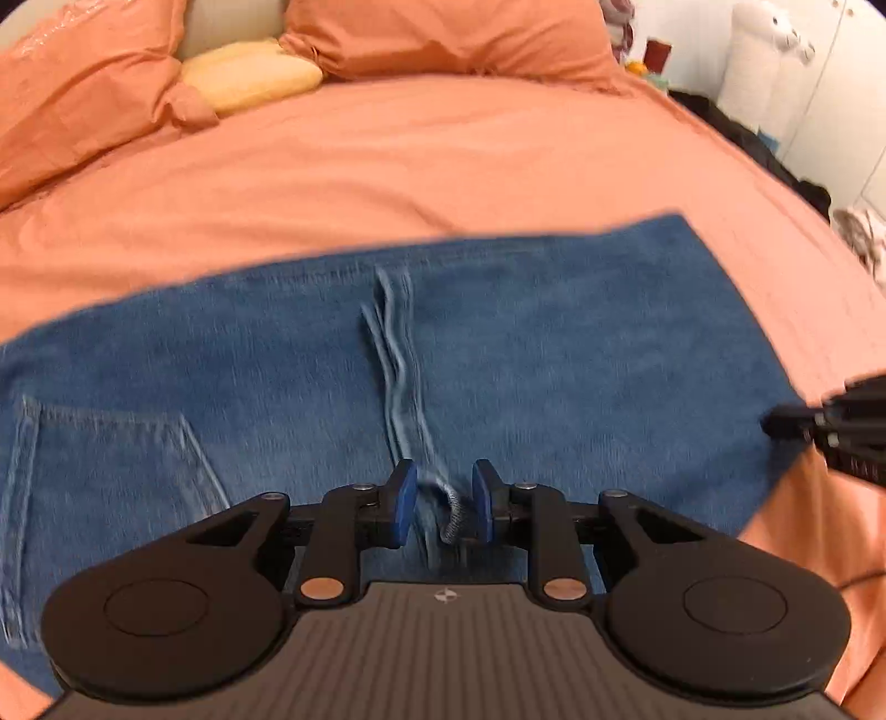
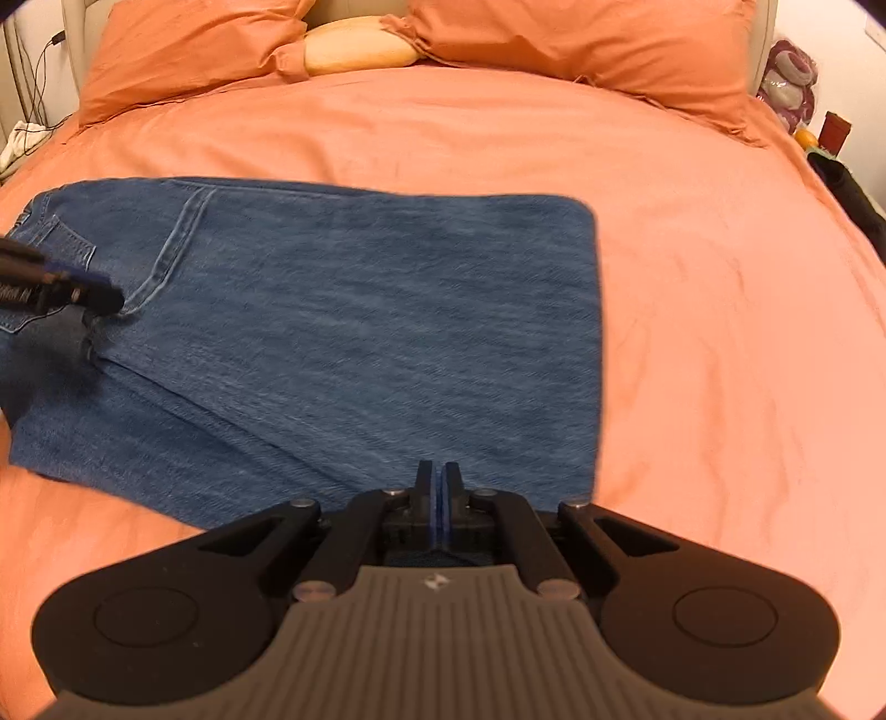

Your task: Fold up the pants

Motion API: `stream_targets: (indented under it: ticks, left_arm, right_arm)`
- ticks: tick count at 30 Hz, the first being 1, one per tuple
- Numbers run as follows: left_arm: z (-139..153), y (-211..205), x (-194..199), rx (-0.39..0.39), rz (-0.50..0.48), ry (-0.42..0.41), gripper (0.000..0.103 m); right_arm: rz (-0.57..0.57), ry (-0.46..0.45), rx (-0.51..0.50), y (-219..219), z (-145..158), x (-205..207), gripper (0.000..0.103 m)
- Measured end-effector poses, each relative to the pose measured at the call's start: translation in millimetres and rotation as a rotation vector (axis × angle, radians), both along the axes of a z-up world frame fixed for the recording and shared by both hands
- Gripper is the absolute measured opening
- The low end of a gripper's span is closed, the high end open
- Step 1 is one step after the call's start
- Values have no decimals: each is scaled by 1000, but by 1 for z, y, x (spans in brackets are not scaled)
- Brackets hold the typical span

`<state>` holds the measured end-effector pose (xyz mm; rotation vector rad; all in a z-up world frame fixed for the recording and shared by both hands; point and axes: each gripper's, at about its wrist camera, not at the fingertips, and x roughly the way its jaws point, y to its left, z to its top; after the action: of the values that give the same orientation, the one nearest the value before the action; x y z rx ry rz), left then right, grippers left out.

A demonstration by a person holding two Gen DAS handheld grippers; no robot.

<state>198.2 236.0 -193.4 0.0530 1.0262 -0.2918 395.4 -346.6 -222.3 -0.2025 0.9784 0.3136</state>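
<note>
Blue jeans (image 1: 498, 354) lie folded flat on the orange bed; they also show in the right wrist view (image 2: 354, 332). My left gripper (image 1: 443, 498) is low over the near edge of the jeans, its blue pads (image 1: 407, 493) apart, with a raised fold of seam between them, not pinched. My right gripper (image 2: 440, 493) is shut at the near right edge of the jeans; whether cloth is between its pads is hidden. Each gripper shows at the edge of the other's view: the right one (image 1: 819, 426), the left one (image 2: 61, 282).
The orange bedspread (image 2: 720, 332) runs all around the jeans. Orange pillows (image 2: 581, 39) and a yellow cushion (image 1: 249, 75) lie at the head of the bed. Dark items (image 1: 747, 144) and white cupboards stand beyond the right bed edge.
</note>
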Motion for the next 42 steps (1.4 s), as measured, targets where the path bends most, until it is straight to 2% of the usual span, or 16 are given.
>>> stream_targets:
  ticks: [3, 5, 8, 12, 16, 19, 22, 25, 28, 32, 35, 42]
  left_arm:
    - [-18, -2, -1, 3, 5, 61, 32]
    - [-24, -3, 0, -6, 18, 66, 35]
    - [-23, 1, 0, -32, 46, 78, 35]
    - [1, 14, -13, -52, 68, 59, 42]
    - [28, 49, -36, -86, 96, 24, 45]
    - [43, 92, -49, -131, 192, -14, 55]
    - [52, 143, -61, -207, 320, -31, 57]
    - [50, 198, -67, -274, 469, -43, 62]
    - [42, 249, -77, -342, 615, -43, 68]
    - [12, 306, -88, -526, 769, -14, 72]
    - [-18, 333, -89, -658, 846, 6, 73]
    - [-71, 357, -72, -864, 937, 25, 75]
  right_arm:
    - [-17, 24, 2, 0, -12, 1, 0]
    - [-37, 45, 16, -2, -16, 4, 0]
    - [-20, 40, -30, 5, -19, 3, 0]
    - [27, 30, -145, 24, -9, 6, 0]
    - [85, -15, -126, 37, 12, -1, 0]
    - [130, -30, -102, 56, 22, -1, 2]
    - [205, -28, -95, 81, 29, -3, 7]
    - [291, -26, -87, 109, 35, -1, 15]
    - [369, -22, -92, 139, 39, 2, 16]
    - [450, -16, -120, 176, 36, 15, 16]
    - [481, -11, -167, 199, 31, 28, 16]
    - [501, 32, -226, 223, 16, 63, 16]
